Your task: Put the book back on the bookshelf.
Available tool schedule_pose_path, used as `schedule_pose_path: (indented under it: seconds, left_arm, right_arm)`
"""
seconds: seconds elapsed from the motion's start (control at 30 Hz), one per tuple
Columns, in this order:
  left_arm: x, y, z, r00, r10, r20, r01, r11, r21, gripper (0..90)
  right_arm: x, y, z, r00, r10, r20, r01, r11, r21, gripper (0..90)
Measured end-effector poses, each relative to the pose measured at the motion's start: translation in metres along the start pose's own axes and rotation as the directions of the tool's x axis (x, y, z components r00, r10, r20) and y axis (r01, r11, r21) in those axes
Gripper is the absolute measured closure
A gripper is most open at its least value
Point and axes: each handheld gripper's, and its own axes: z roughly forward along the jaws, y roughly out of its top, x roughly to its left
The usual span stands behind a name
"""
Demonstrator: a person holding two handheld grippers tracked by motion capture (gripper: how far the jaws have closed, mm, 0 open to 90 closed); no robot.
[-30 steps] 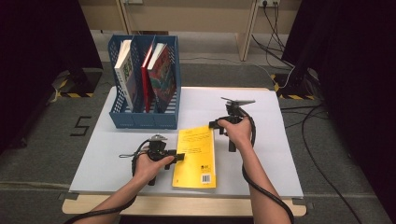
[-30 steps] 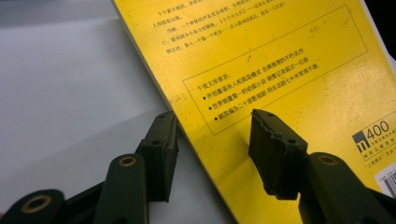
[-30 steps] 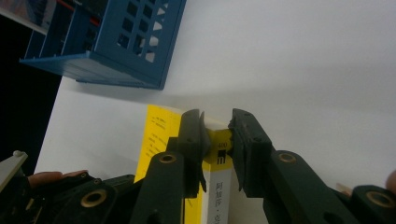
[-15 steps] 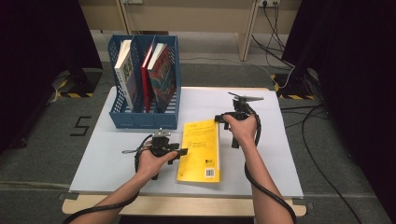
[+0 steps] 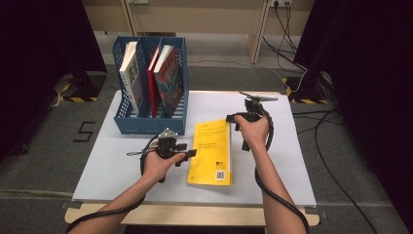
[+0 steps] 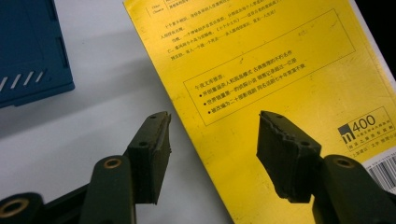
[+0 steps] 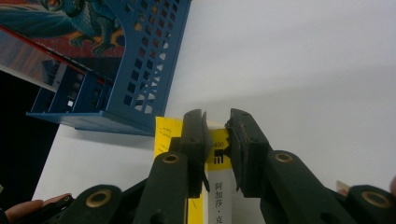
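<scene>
Two sets of fingers are at the yellow book (image 5: 212, 152), and only one of them has it. My right gripper (image 7: 216, 135) pinches the far spine corner of the book between its fingers (image 7: 195, 135); the book lies on the white surface (image 5: 292, 161), its near end away from these fingers. My left gripper (image 6: 212, 140) has just been opening: its fingers (image 6: 152, 149) are now spread, nothing between them, and the book's long edge lies below and between the two pads without touching them.

The danger I see is this: the book hangs on one narrow corner grip. If I lift more, its weight can turn it around the right fingers, and the cover can slip out or bend at the spine. The pads hold only a little of the edge, so a small tilt may be enough.

The blue file holder (image 5: 151, 92) stands just beyond the right fingers, with books (image 5: 168, 78) already inside. A swinging book can knock its front wall or catch on the grid. I think the left fingers should support the free edge before any bigger move.
</scene>
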Motion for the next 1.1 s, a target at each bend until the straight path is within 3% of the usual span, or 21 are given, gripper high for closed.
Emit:
schedule_pose_path:
  seconds: [0.63, 1.1]
  left_arm:
    - [-0.009, 0.025, 0.0, 0.9993, 0.036, 0.008, -0.036, 0.9988, -0.032, 41.6]
    - [-0.033, 0.046, 0.01, 0.9958, 0.079, 0.047, -0.077, 0.9959, -0.048, 39.9]
  right_arm:
    - [0.01, 0.008, -0.007, 0.9997, -0.015, 0.017, 0.016, 0.997, -0.078, 76.9]
    - [0.022, 0.015, -0.01, 0.9993, -0.021, 0.031, 0.024, 0.993, -0.116, 77.0]
